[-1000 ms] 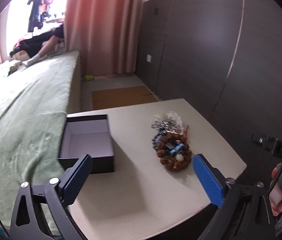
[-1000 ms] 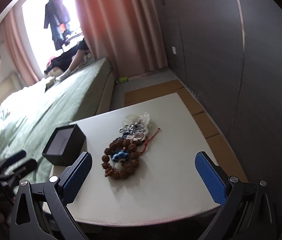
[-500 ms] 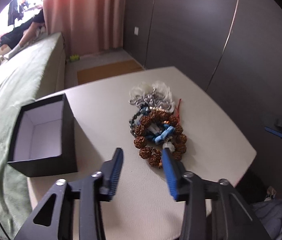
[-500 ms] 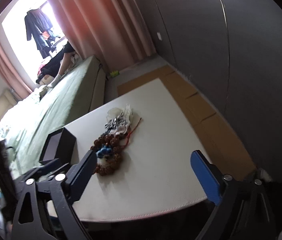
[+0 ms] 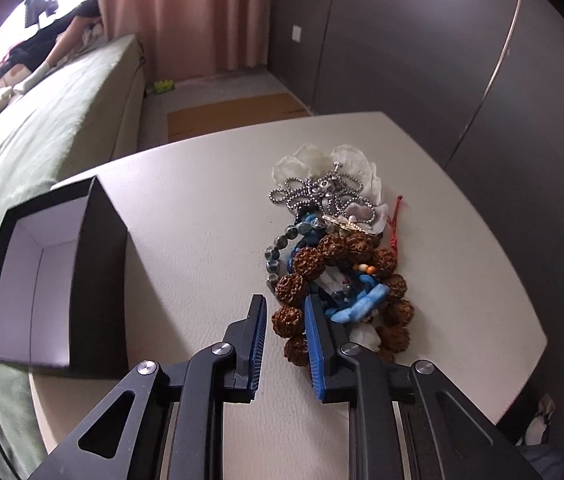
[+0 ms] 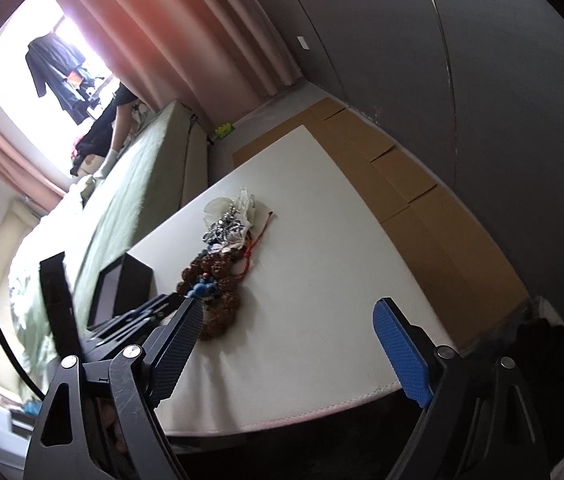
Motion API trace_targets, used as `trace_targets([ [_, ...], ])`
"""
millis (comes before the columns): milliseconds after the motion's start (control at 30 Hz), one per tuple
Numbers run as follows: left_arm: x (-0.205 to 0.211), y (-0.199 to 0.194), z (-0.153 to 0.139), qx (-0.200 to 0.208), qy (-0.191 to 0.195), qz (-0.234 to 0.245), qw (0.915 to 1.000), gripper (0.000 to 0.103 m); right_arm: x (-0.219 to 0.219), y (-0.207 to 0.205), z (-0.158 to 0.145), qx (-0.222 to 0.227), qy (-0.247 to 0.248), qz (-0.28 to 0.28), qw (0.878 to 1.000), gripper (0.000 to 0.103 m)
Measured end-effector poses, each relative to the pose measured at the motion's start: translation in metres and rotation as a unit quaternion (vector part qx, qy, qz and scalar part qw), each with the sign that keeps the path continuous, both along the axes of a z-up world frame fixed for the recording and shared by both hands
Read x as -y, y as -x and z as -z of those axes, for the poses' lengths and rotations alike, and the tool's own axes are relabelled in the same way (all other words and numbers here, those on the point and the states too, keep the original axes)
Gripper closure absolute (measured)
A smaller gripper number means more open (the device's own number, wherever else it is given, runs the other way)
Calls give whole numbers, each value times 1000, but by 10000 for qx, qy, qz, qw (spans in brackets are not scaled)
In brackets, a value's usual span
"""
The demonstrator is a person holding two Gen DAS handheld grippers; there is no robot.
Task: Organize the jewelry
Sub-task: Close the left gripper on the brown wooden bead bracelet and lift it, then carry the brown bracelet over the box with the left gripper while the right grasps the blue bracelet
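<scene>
A: Item one, worktop (image 5: 202,208)?
B: Off-white, beside a green-covered bed (image 5: 54,136). It carries an open black box (image 5: 98,280) with a pale lining, at its left edge.

A: Jewelry?
B: One heap, right of the box and apart from it: brown seed-bead bracelet (image 5: 306,260), blue bead strand (image 5: 362,308), silver ball chain (image 5: 322,194), white petal-like piece (image 5: 310,160), red cord (image 5: 396,224).

A: Left gripper (image 5: 284,320)?
B: Jaws have just been closing, now narrow, around the bracelet's near beads; whether the pads press them I cannot tell.

A: Right gripper (image 6: 286,332)?
B: Jaws wide apart, nothing between them, above the worktop's near edge.
</scene>
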State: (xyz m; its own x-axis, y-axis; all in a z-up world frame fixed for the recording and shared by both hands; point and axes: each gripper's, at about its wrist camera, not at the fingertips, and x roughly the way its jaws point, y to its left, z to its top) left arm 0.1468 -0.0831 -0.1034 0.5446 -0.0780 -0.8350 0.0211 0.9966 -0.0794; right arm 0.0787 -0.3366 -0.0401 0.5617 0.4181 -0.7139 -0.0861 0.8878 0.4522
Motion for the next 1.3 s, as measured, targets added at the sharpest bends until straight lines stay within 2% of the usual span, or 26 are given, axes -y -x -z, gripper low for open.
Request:
trace_targets([
  [167, 0, -13, 8, -235, 155, 109, 9995, 82, -6, -2, 2, -11, -21, -29, 10000, 15],
  [267, -5, -8, 10, -103, 304, 152, 9994, 82, -10, -3, 4, -68, 0, -40, 10000, 15],
  [400, -17, -4, 7, -70, 710, 68, 9974, 84, -18, -6, 8, -159, 109, -65, 9998, 15],
  [500, -17, 6, -13, 268, 773, 212, 9964, 84, -25, -13, 9, -215, 206, -102, 9995, 19],
  [567, -18, 14, -25, 449, 853, 322, 9948, 84, -30, -19, 11, -307, 160, -197, 9992, 30],
  [800, -31, 32, -59, 866, 1182, 434, 9882, 84, -51, -35, 11, -599, -8, -381, 9975, 31],
  [933, -54, 43, -76, 1140, 1336, 288, 9840, 84, -67, -42, 9, -739, -138, -496, 9959, 36],
  [1300, -108, 63, -101, 1554, 1536, -232, 9756, 84, -120, -67, 8, -1063, -139, -916, 9900, 46],
])
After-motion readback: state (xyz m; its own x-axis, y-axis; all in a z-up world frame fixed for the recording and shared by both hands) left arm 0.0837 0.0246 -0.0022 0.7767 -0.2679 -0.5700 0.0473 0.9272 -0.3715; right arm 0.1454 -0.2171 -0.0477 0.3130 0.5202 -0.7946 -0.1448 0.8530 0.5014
